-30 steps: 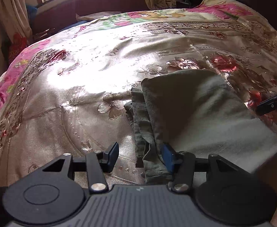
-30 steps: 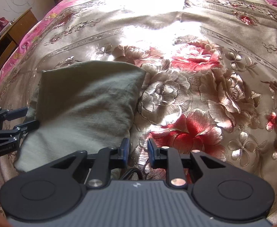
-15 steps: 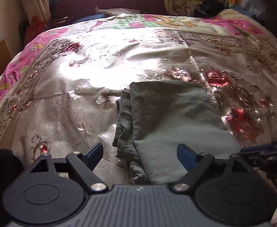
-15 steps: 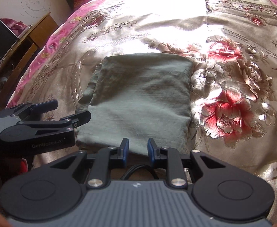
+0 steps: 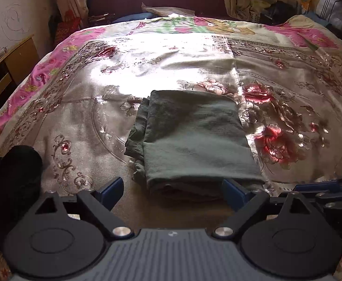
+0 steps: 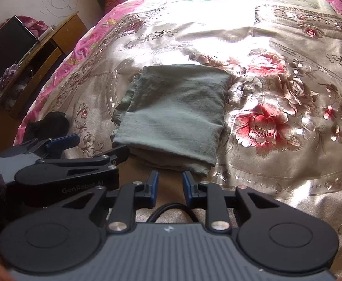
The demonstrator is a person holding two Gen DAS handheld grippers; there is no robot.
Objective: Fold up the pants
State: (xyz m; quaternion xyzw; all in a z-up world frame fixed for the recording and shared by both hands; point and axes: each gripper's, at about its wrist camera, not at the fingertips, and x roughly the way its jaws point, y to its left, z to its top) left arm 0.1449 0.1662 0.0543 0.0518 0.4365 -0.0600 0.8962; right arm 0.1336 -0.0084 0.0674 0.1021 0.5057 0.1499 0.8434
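Observation:
The grey-green pants [image 5: 194,138] lie folded into a compact rectangle on the floral bedspread [image 5: 82,121], with layered edges showing on their left side. They also show in the right wrist view [image 6: 175,112]. My left gripper [image 5: 173,190] is wide open and empty, held just short of the pants' near edge. My right gripper [image 6: 169,185] is empty, its fingers apart by a narrow gap, just short of the pants' near right corner. The left gripper shows in the right wrist view [image 6: 86,145] to the left of the pants.
A dark bundle [image 5: 14,171] lies on the bed's near left edge. A wooden desk [image 6: 42,53] stands left of the bed. A dark red headboard [image 5: 161,0] and curtains are at the far end. A black cable [image 6: 168,210] loops under my right gripper.
Both grippers have drawn back from the folded pants toward the bed's near edge. My left gripper has opened from a narrow gap to wide open. The pants lie still.

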